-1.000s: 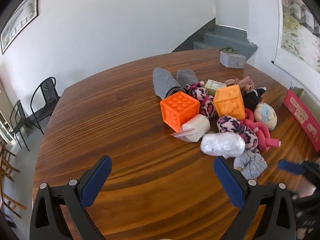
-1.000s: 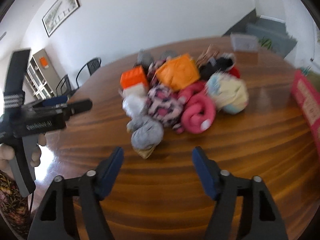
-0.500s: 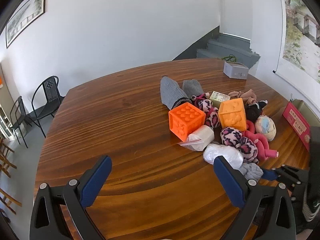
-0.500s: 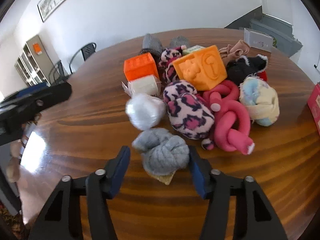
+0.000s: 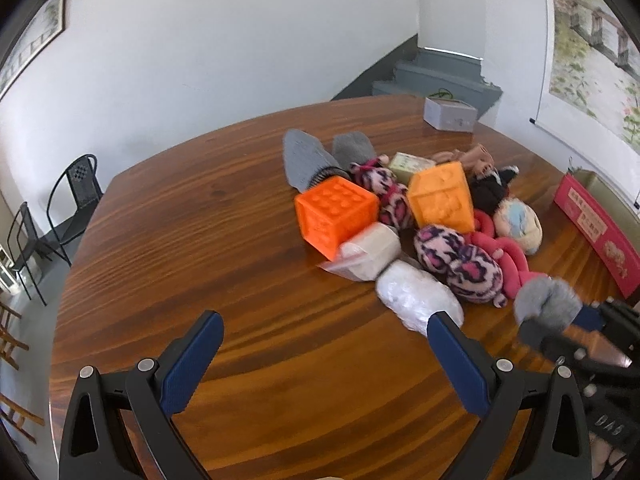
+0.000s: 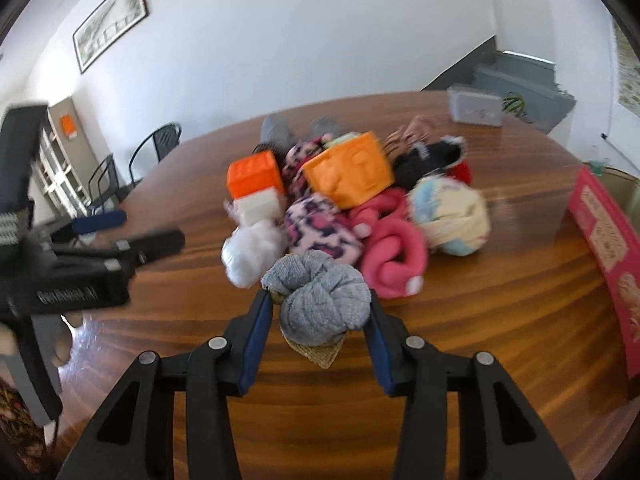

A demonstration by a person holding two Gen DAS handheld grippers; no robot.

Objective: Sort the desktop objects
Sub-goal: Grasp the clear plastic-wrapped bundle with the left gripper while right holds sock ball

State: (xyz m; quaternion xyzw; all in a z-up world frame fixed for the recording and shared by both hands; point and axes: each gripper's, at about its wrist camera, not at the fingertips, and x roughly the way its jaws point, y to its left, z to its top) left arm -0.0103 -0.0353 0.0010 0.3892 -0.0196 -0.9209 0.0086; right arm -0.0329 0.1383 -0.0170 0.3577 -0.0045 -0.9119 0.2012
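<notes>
Barely begun: sorting at its opening, judged from one heap and one item in hand.
Right claw (image 6: 318,320): lower centre of the right wrist view, closed around the grey sock ball (image 6: 320,300), blue pads pressed on both its flanks; seemingly raised a little off the surface (image 6: 500,320), though contact underneath cannot be told.
Grey sock ball, other view: right edge of the left wrist view (image 5: 546,304), blurred, just in front of the heap.
Left claw (image 5: 324,354): bottom of the left wrist view, spread wide, holding nothing, hanging over bare wood short of the heap.
Nearest heap row: white wrapped bundle (image 5: 418,300) and leopard-print plush (image 5: 458,264), touching; white roll in clear wrap (image 5: 370,256) just behind; pink twisted tube (image 6: 392,248) to their right.
Middle of frame: red-orange studded cube (image 5: 336,216), lighter orange cube (image 5: 442,200), pale blue-and-cream ball (image 6: 450,216), black plush (image 6: 430,158).
Farther up: two flat grey socks (image 5: 310,158) and a small green box (image 5: 412,164), all still bunched.
Far upper right: grey box (image 5: 450,114) standing well apart; red carton (image 6: 608,256) at the right edge.
Done: nothing visibly grouped or set aside.
Left: a place for the sock ball, then every remaining heap item; no sorting bins clearly identifiable.
</notes>
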